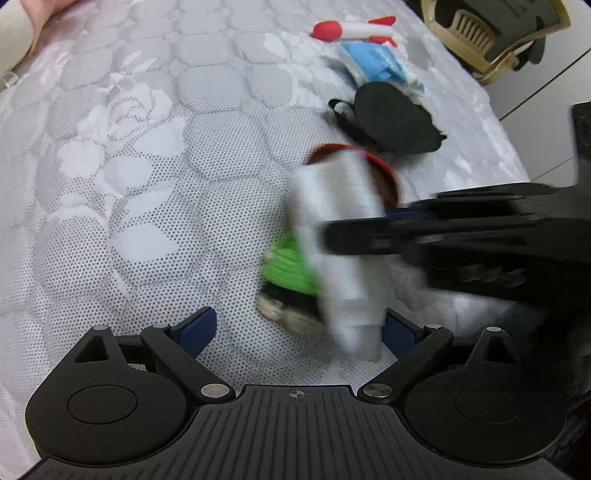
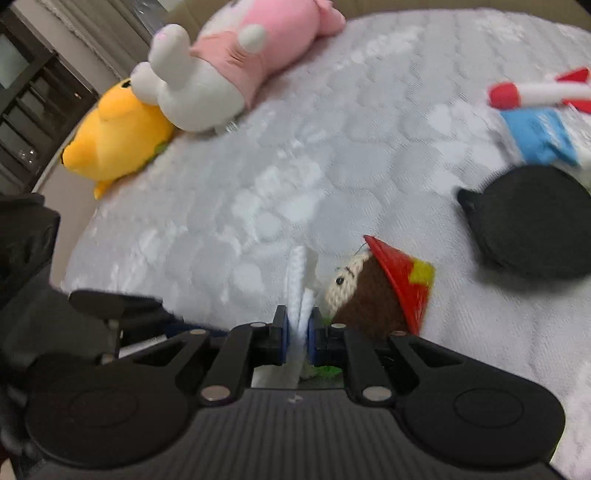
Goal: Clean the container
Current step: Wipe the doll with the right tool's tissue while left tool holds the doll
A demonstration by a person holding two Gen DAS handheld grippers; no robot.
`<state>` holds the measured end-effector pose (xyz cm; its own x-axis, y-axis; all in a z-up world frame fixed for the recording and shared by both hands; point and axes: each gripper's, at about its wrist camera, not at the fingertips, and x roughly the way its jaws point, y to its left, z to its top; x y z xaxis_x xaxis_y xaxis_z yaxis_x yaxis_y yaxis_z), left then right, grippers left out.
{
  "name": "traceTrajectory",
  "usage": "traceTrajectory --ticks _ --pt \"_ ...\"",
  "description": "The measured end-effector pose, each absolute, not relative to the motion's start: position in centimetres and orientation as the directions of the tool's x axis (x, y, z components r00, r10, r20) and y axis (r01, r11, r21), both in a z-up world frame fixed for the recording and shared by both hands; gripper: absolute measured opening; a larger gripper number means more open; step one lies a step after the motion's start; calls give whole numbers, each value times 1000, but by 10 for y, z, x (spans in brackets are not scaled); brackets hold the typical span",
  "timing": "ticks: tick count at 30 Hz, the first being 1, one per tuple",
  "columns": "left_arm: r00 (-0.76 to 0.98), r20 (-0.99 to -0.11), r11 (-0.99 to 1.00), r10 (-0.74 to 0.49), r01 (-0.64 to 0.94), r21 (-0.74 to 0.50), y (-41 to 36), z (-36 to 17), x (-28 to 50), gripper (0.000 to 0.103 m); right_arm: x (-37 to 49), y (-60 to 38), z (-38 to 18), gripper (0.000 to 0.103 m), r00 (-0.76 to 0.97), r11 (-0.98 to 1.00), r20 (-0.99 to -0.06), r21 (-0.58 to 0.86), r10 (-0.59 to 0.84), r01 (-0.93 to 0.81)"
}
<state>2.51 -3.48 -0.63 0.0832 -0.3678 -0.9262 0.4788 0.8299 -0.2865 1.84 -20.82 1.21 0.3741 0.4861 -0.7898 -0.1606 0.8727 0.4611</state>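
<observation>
My right gripper (image 2: 298, 328) is shut on a folded white cloth (image 2: 300, 273) that sticks up between its blue pads. In the left wrist view it (image 1: 328, 232) reaches in from the right, motion-blurred, with the cloth (image 1: 332, 192) hanging across a small crochet doll (image 1: 291, 266). The doll (image 2: 369, 295) lies on the quilted mattress (image 2: 332, 166), brown with a red hat (image 2: 402, 273) and a green body. My left gripper (image 1: 299, 330) stands wide open just above the doll, its pads touching nothing. No container is clearly in view.
A black round pouch (image 1: 391, 118), a blue-and-white packet (image 1: 376, 62) and a red-and-white rocket toy (image 1: 351, 29) lie beyond the doll. A pink-and-white plush (image 2: 229, 62) and a yellow plush (image 2: 114, 140) rest at the far edge. A beige chair (image 1: 480, 33) stands off the bed.
</observation>
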Motion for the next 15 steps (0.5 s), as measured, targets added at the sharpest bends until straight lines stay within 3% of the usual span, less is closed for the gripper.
traceTrajectory --ticks 5,8,15 --pt "122 -937 799 -327 566 -204 -52 -6 15 97 6 -240 20 12 361 897 -822 419 441 -143" --pt "140 -946 795 -291 585 -158 -58 -7 9 97 2 -251 29 12 414 894 -794 418 446 -162" --pt "153 -920 810 -360 540 -227 -63 -3 24 97 24 -296 39 12 548 863 -713 504 438 -33"
